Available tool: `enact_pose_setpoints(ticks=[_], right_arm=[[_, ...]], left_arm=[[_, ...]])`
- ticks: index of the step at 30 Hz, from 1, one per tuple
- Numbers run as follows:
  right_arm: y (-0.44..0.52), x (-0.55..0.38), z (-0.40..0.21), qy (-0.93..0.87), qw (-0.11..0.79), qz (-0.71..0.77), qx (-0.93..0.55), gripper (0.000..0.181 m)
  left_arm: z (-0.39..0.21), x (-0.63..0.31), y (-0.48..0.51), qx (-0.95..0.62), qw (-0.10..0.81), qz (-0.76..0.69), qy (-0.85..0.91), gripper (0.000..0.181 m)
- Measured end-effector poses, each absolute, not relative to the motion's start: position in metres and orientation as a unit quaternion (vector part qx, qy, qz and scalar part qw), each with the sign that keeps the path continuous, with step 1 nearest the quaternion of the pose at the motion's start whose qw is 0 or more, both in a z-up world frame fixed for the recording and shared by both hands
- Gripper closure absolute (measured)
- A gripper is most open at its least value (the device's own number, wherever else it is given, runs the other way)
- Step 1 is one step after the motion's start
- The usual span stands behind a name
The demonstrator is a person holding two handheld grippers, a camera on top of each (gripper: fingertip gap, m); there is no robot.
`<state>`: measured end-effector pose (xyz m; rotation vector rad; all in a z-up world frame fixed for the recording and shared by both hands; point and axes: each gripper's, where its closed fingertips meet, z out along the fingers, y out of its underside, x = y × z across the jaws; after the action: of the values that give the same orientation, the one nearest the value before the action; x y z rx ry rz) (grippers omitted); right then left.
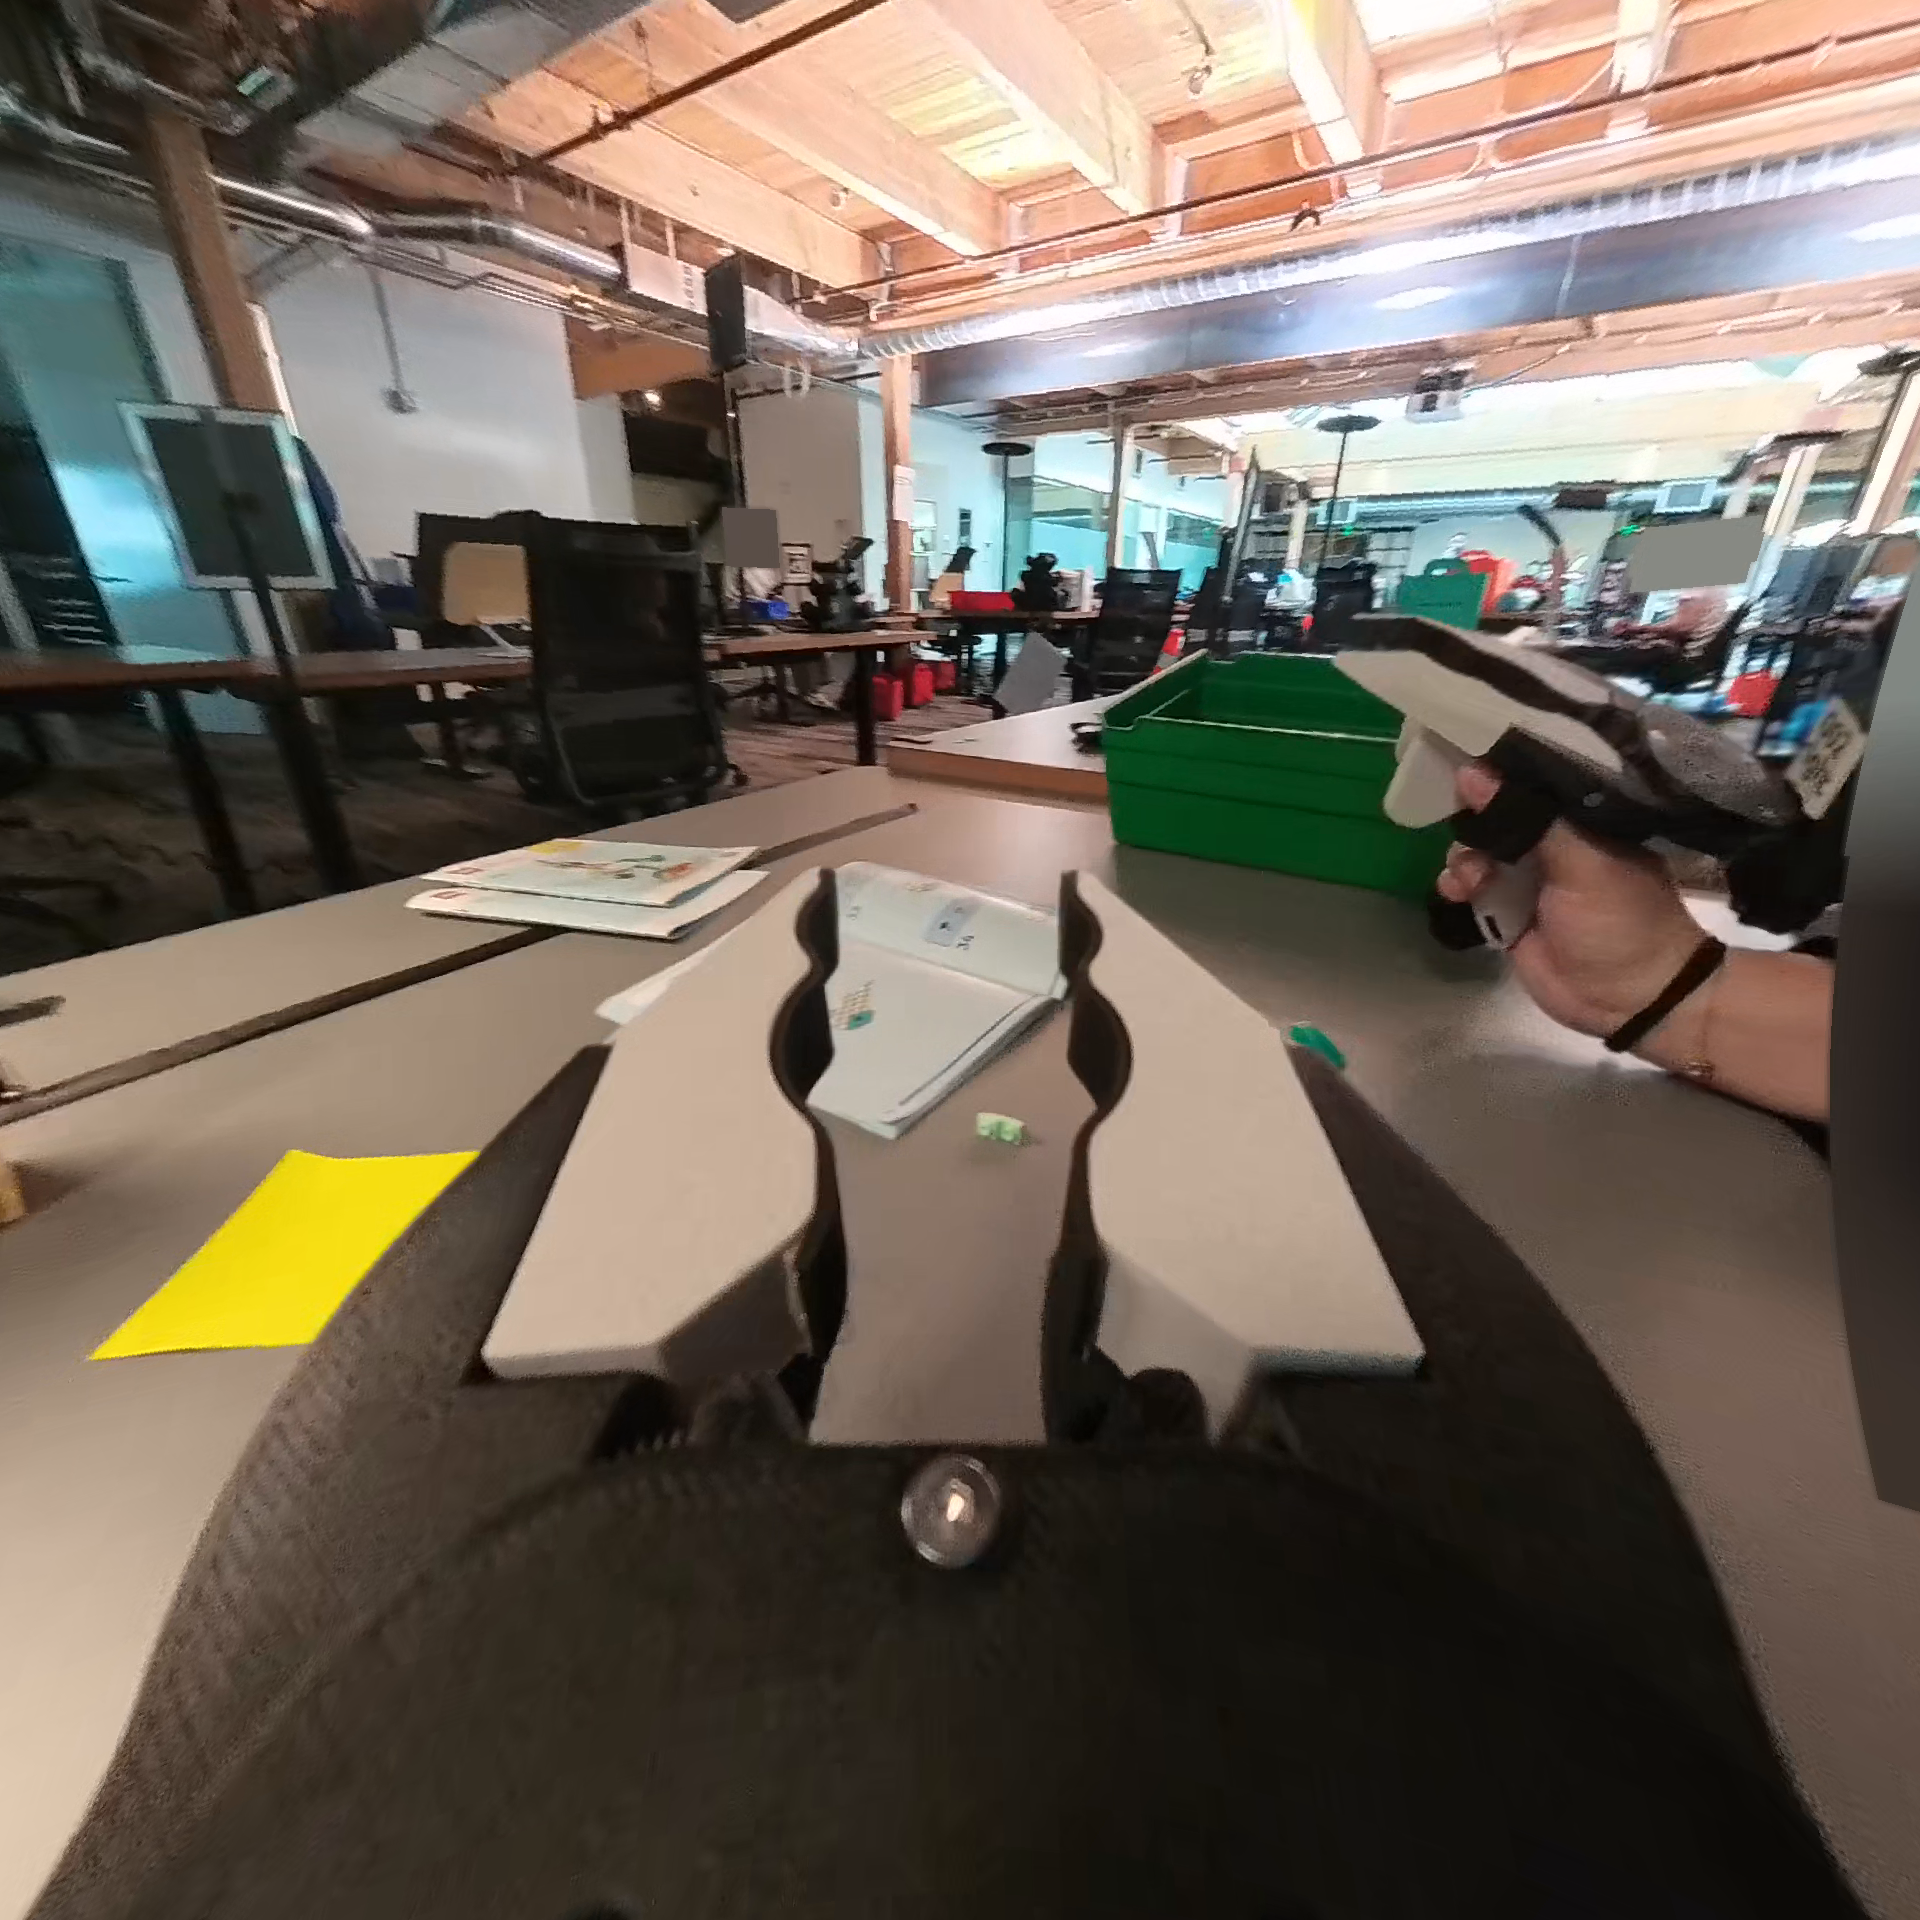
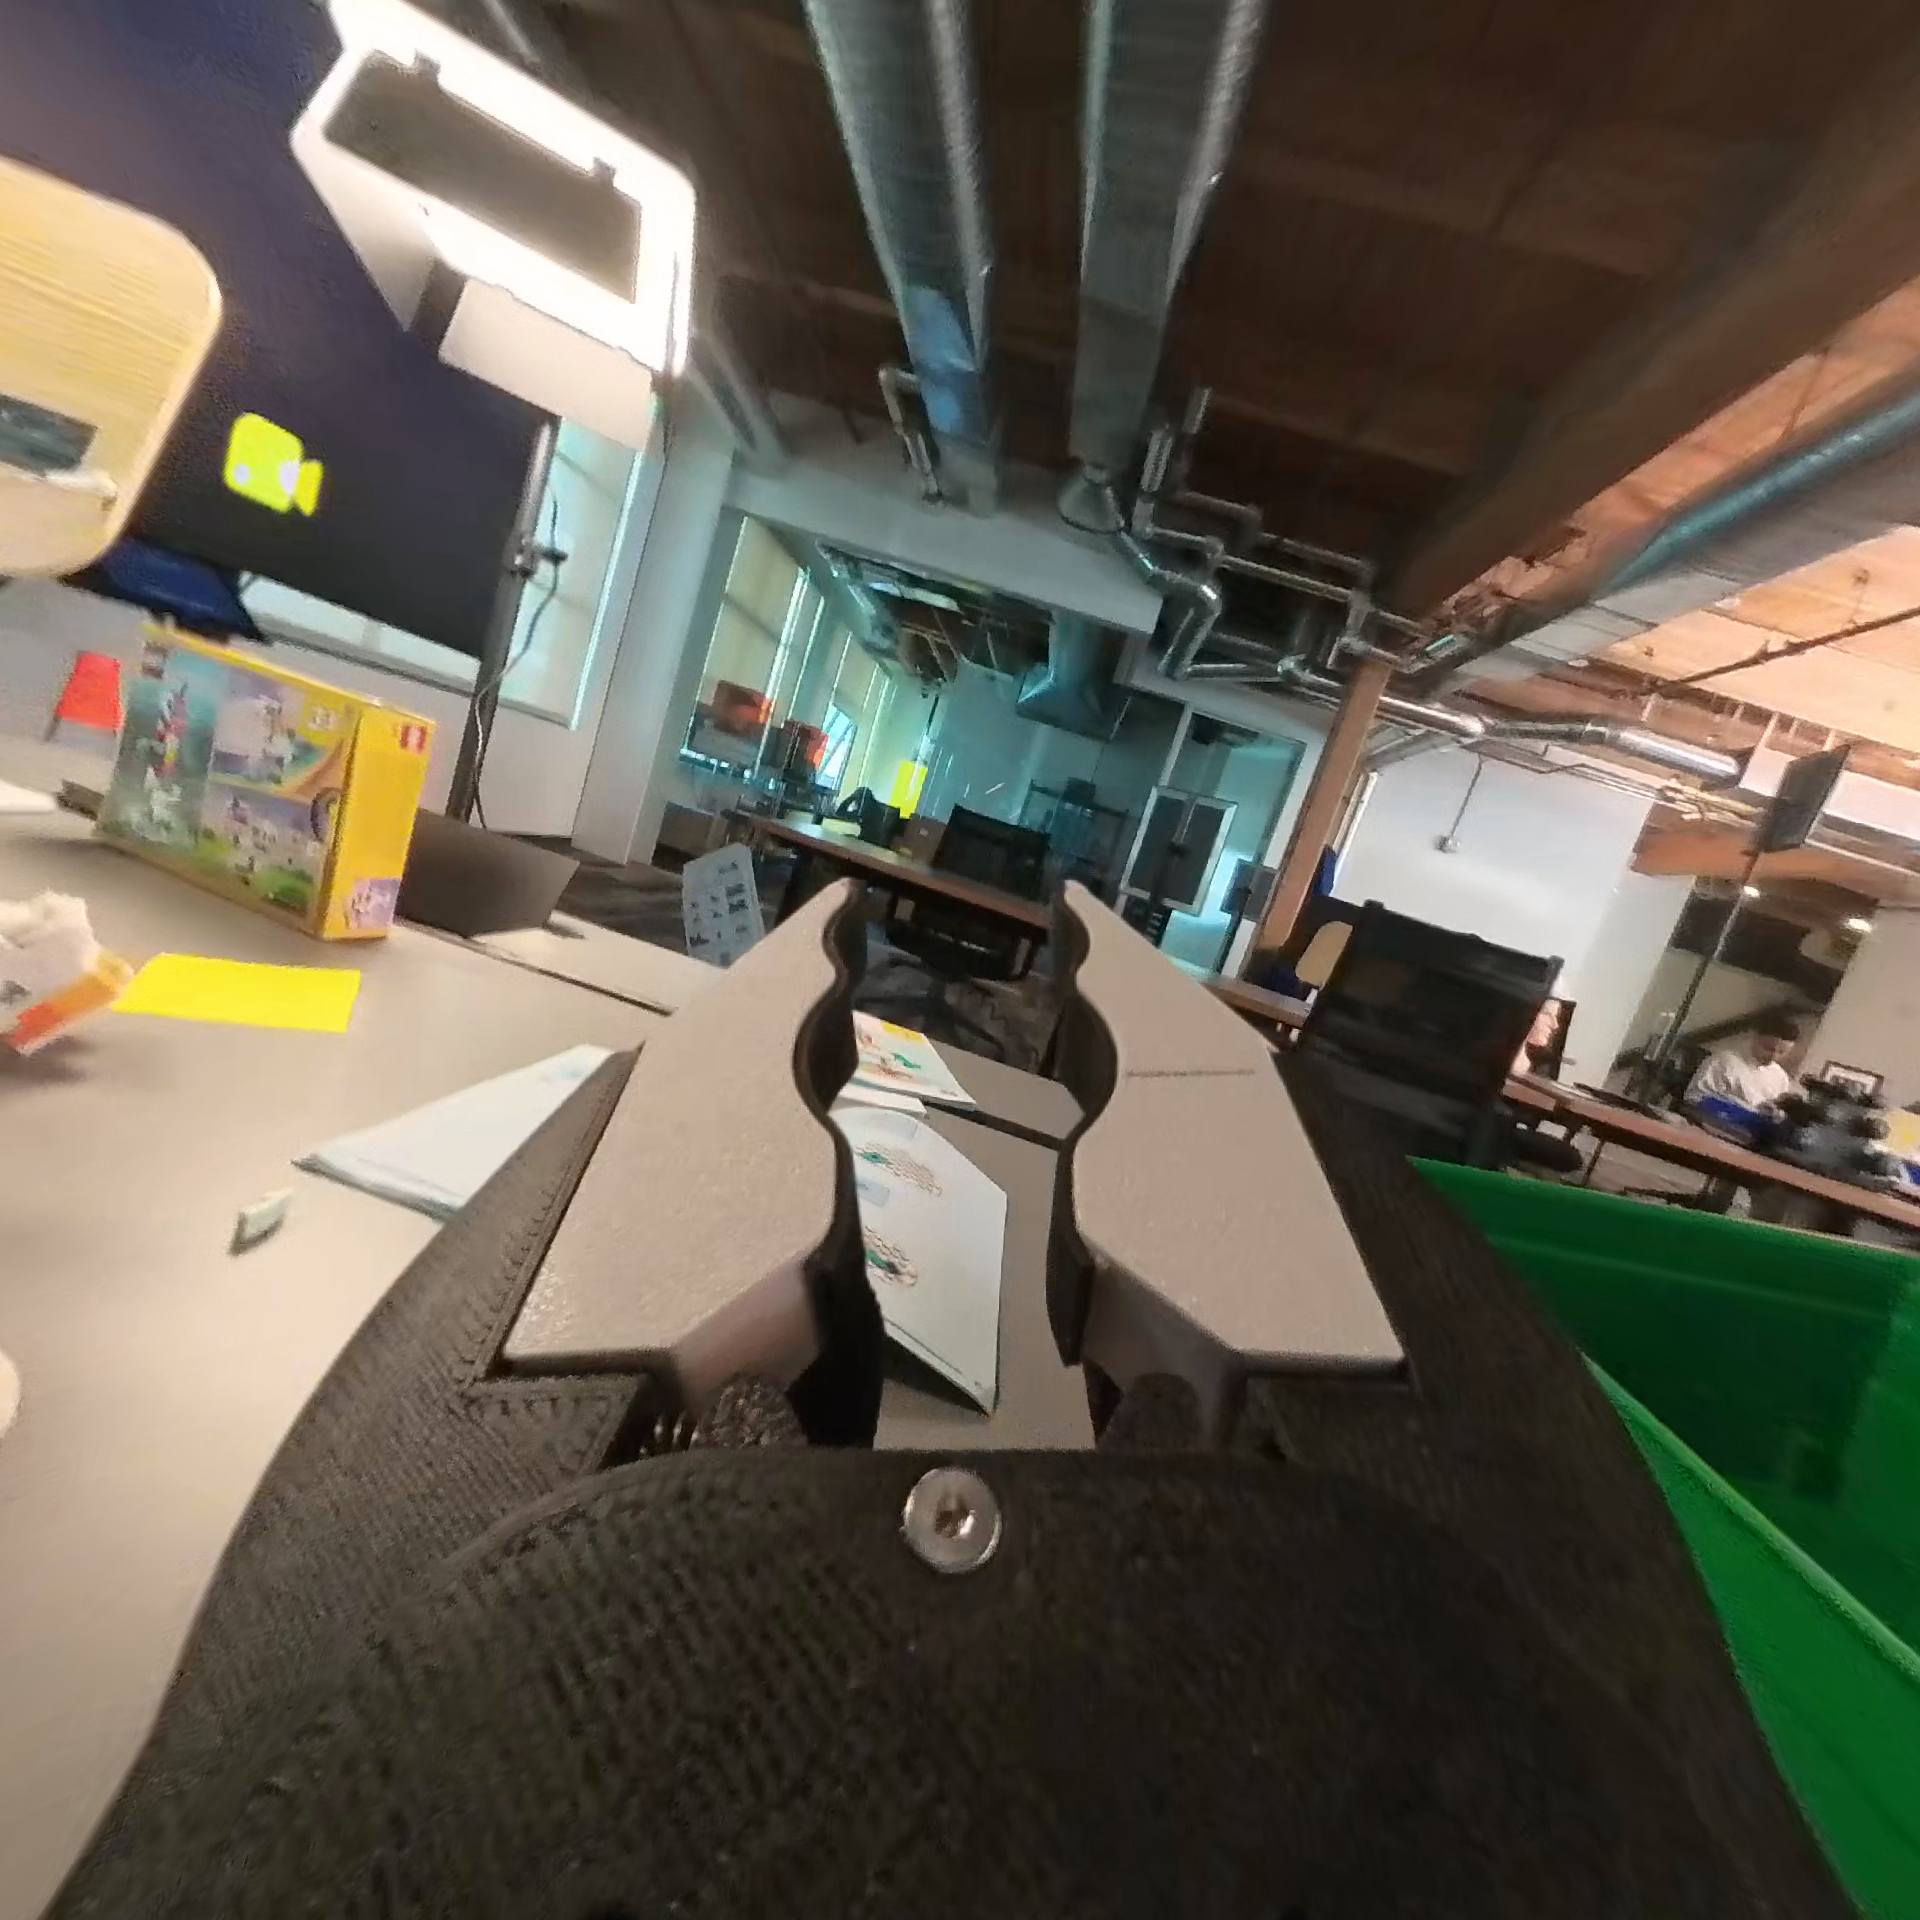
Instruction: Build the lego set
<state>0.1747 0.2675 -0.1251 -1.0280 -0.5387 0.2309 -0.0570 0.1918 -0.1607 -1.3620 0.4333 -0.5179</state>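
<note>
- The left gripper (image 1: 948, 899) fills the lower middle of the left wrist view, its two grey fingers spread wide with nothing between them.
- Between those fingers, at the centre of the frame, an open instruction booklet (image 1: 940, 1003) lies flat on the grey table (image 1: 1558, 1299).
- A small pale green lego piece (image 1: 1000, 1129) sits on the table just below the booklet's lower right edge.
- A darker green piece (image 1: 1317, 1042) lies right of centre, just beside the right finger's outer edge.
- Two more booklets (image 1: 592, 883) lie stacked left of centre, above the left finger.
- A yellow sheet (image 1: 291, 1252) lies flat at the lower left.
- A green bin (image 1: 1247, 790) stands on the table at the upper right.
- At the right edge a hand (image 1: 1600, 935) holds the right gripper (image 1: 1392, 727) up in front of the bin; from here I cannot tell how far its fingers are apart.
- In the right wrist view the right gripper (image 2: 956, 904) shows its fingers wide apart and empty, raised above the table.
- The lego box (image 2: 270, 800), yellow at its end, stands at the left of that frame.
- A small grey-green piece (image 2: 260, 1212) lies on the table at the lower left.
- The bin's green wall (image 2: 1714, 1403) fills the lower right.
</note>
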Motion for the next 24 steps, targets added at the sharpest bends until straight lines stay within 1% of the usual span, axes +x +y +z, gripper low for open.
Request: enact_pose_setpoints(ticks=[4, 6, 12, 16, 18, 20, 24], right_arm=[[0.316, 0.169, -0.154, -0.285, 0.788, 0.055, -0.543, 0.154], [0.333, 0.17, -0.151, -0.275, 0.796, 0.05, -0.537, 0.156], [0.383, 0.167, -0.149, -0.251, 0.801, 0.037, -0.542, 0.159], [0.399, 0.161, -0.148, -0.248, 0.801, 0.056, -0.543, 0.161], [0.399, 0.158, -0.146, -0.249, 0.803, 0.073, -0.537, 0.16], [0.397, 0.158, -0.144, -0.245, 0.808, 0.08, -0.529, 0.152], [0.391, 0.153, -0.142, -0.253, 0.807, 0.11, -0.522, 0.151]], left_arm=[[-0.164, -0.058, 0.191, -0.62, 0.73, -0.238, 0.164, 0.139], [-0.169, -0.052, 0.19, -0.629, 0.722, -0.243, 0.158, 0.137], [-0.162, -0.053, 0.176, -0.613, 0.757, -0.147, 0.171, 0.138], [-0.161, -0.058, 0.172, -0.609, 0.768, -0.102, 0.172, 0.138], [-0.16, -0.064, 0.173, -0.609, 0.771, -0.092, 0.161, 0.138], [-0.159, -0.071, 0.175, -0.607, 0.776, -0.098, 0.142, 0.138], [-0.159, -0.083, 0.176, -0.609, 0.78, -0.1, 0.108, 0.135]])
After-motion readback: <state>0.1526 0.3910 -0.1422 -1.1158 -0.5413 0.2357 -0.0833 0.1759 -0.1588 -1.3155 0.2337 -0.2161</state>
